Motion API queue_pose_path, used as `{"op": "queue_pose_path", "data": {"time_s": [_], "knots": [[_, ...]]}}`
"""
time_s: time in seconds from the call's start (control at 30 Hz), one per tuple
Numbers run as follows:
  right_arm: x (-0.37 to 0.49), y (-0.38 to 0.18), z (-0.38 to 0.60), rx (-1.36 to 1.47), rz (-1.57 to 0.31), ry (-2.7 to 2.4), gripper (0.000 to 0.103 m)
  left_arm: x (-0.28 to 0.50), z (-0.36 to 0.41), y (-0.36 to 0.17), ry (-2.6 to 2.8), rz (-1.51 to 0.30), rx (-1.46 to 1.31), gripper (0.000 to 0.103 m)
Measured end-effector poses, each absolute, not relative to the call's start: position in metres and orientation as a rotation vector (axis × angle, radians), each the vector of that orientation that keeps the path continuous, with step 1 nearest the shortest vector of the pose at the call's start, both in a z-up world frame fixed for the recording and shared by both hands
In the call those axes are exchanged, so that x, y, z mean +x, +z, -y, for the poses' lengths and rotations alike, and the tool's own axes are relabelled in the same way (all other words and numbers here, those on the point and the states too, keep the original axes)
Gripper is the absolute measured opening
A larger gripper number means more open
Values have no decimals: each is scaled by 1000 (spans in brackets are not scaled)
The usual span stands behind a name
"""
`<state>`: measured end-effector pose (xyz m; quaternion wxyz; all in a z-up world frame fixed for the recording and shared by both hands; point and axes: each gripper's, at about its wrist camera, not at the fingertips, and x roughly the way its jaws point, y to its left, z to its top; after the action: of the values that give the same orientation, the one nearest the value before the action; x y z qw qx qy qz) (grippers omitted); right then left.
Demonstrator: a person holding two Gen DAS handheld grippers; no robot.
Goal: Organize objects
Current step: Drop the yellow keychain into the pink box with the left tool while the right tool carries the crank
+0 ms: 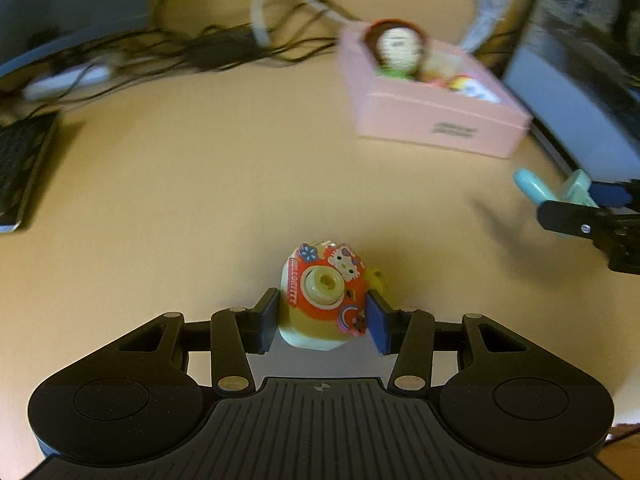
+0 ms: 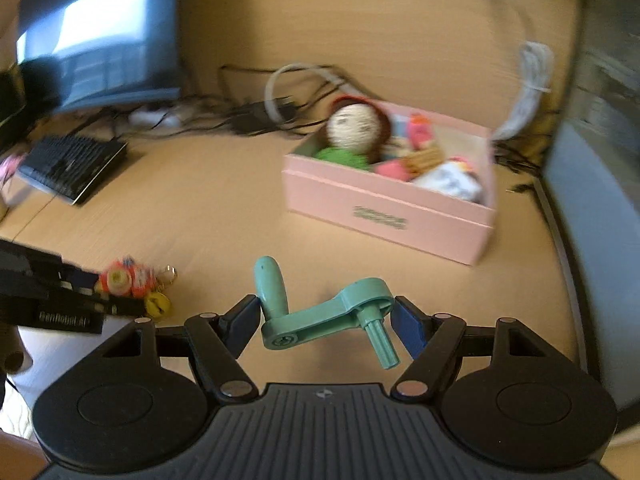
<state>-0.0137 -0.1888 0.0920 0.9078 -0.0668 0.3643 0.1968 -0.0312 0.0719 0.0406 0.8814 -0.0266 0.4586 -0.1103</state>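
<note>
- Left gripper (image 1: 322, 320) clamped on toy camera keychain (image 1: 326, 296), short of pink box (image 1: 436, 120), above desk (image 1: 200, 184).
- Right gripper (image 2: 326, 324) pinching teal crank handle (image 2: 324, 312) end to end, also short of pink box.
- Likely to pivot or slip out: crank pinched only at tips.
- Could snag box rim: yellow charm (image 2: 158, 305) dangling.
- Box already crowded by crochet doll (image 2: 354, 130); risk of bounce-out.

Blurred label (image 2: 380, 217) on pink box (image 2: 384, 208), lettering unreadable.
</note>
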Motion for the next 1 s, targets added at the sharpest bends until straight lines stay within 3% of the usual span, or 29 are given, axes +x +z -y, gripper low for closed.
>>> {"op": "queue_pose_path", "data": {"time_s": [0.53, 0.77, 1.0], "knots": [[-49, 103, 255, 21, -681, 270, 72, 114, 24, 210, -499, -545, -19, 51], [-58, 98, 261, -8, -692, 266, 72, 211, 82, 181, -500, -623, -83, 50], [-57, 94, 280, 24, -715, 221, 72, 203, 59, 159, -400, -633, -192, 47]]}}
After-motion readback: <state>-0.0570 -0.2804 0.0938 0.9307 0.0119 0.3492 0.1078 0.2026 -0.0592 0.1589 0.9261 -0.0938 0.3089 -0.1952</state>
